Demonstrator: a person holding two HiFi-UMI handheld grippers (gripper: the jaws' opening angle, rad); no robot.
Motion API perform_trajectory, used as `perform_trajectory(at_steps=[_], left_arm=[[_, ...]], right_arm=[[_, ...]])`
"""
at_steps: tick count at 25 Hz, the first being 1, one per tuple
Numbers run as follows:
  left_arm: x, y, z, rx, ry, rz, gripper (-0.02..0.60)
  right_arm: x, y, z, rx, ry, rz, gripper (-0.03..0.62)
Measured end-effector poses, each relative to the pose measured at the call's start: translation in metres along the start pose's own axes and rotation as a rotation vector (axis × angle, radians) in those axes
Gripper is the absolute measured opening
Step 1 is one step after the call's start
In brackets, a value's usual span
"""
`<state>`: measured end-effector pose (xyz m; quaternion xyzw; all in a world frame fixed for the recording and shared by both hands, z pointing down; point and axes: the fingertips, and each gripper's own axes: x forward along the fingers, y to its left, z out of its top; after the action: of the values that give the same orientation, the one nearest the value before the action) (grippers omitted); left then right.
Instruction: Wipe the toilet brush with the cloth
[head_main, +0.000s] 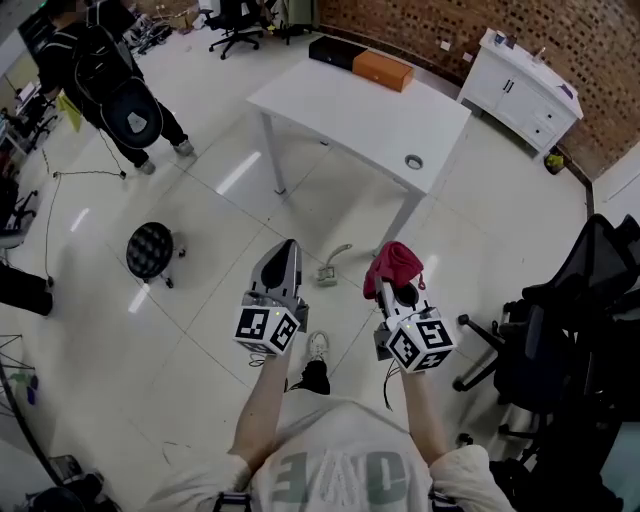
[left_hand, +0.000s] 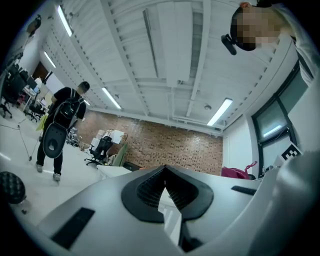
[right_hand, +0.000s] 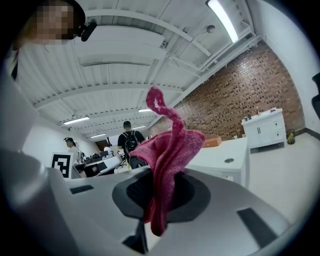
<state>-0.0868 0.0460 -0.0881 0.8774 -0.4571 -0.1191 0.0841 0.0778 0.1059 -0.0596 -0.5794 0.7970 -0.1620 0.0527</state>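
Note:
My right gripper (head_main: 397, 287) is shut on a pink-red cloth (head_main: 393, 263), which bunches up over its tips. In the right gripper view the cloth (right_hand: 171, 148) stands up from between the jaws of the right gripper (right_hand: 161, 200) and a fold hangs down in front. My left gripper (head_main: 283, 250) is held beside it at about the same height, shut with nothing in it; in the left gripper view the left gripper (left_hand: 164, 174) has its pads meeting at the tip. On the floor between the two grippers lies a small grey-and-white object (head_main: 332, 266); I cannot tell whether it is the brush.
A white table (head_main: 345, 112) stands ahead with an orange box (head_main: 383, 70), a black box (head_main: 335, 50) and a small round item (head_main: 414, 161). A white cabinet (head_main: 525, 88) is against the brick wall. A black office chair (head_main: 570, 345) is right, a black stool (head_main: 150, 250) left, a person with a backpack (head_main: 112, 78) far left.

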Motion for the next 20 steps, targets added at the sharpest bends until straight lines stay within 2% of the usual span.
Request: perform_trajectory(at_steps=[3,6,9,11,16,20], left_arm=[[0.036,0.027,0.002,0.007,0.01,-0.034,0.005],[0.063,0.05,-0.002,0.043,0.031,-0.063,0.005],[0.081,0.071,-0.004,0.039,0.039,-0.05,0.005],[0.087,0.08,-0.003,0.034,0.035,-0.038,0.005],[0.096,0.091,0.001,0.024,0.026,-0.01,0.005],[0.108,0.091,0.007,0.032,0.011,-0.009,0.005]], right_arm=[[0.046,-0.004,0.005,-0.001,0.005,0.001,0.032],[0.081,0.006,0.004,-0.043,0.021,0.047,0.032],[0.102,0.005,0.0,-0.094,0.059,0.044,0.032],[0.115,-0.001,0.0,-0.077,0.073,0.037,0.032],[0.14,-0.011,0.01,-0.088,0.072,0.032,0.032],[0.157,-0.008,0.023,-0.122,0.053,0.072,0.032]])
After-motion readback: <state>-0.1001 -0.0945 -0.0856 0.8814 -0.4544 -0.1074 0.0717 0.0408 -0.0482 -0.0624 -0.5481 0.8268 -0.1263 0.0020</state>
